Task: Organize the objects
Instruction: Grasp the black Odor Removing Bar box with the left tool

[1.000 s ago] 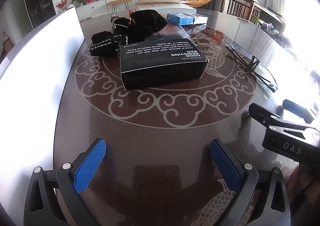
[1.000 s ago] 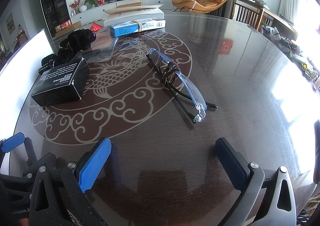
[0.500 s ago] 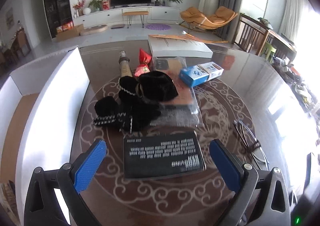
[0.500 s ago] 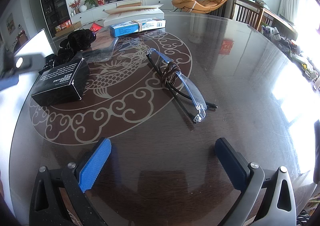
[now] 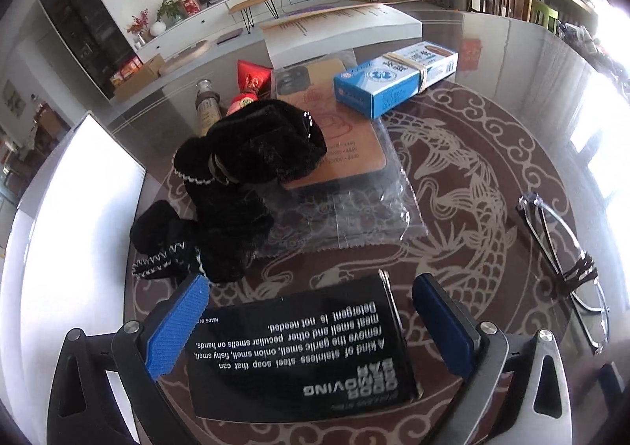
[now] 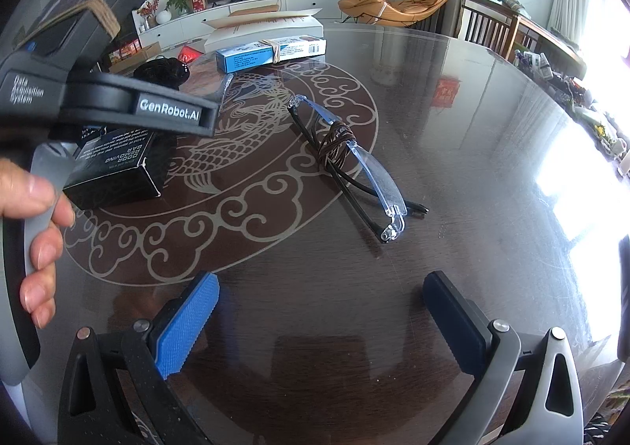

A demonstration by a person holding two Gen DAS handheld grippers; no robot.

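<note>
- Your left gripper (image 5: 305, 321) is spread wide and sits over the black soap box (image 5: 303, 350), one blue pad on each side of it; neither pad seems to touch the cardboard yet, though the gap on the left-hand side is hard to judge.
- By the look of it, you are at the approach-to-grasp step on this box, the first of the loose things to be tidied.
- The box lies flat on the glass table (image 5: 492, 153), printed face up, near the table's edge closest to you. Just beyond it sit the black knitted gloves (image 5: 240, 177) and a clear plastic packet (image 5: 354, 220), close to the box's far end.
- Next, you probably need to settle the pads down the box's two long sides and then squeeze. Keep the fingers low enough to catch the side walls, not just the top edges.
- Watch the gloves: the left-hand pad is near them and could snag the knit as you close.
- Your right gripper (image 6: 321, 321) is also spread, holding nothing, and hovers above bare glass. The folded glasses (image 6: 354, 165) lie ahead of it, well apart from the box.
- Your hand (image 6: 33, 240) shows in the right wrist view, wrapped around the left tool's handle.
</note>
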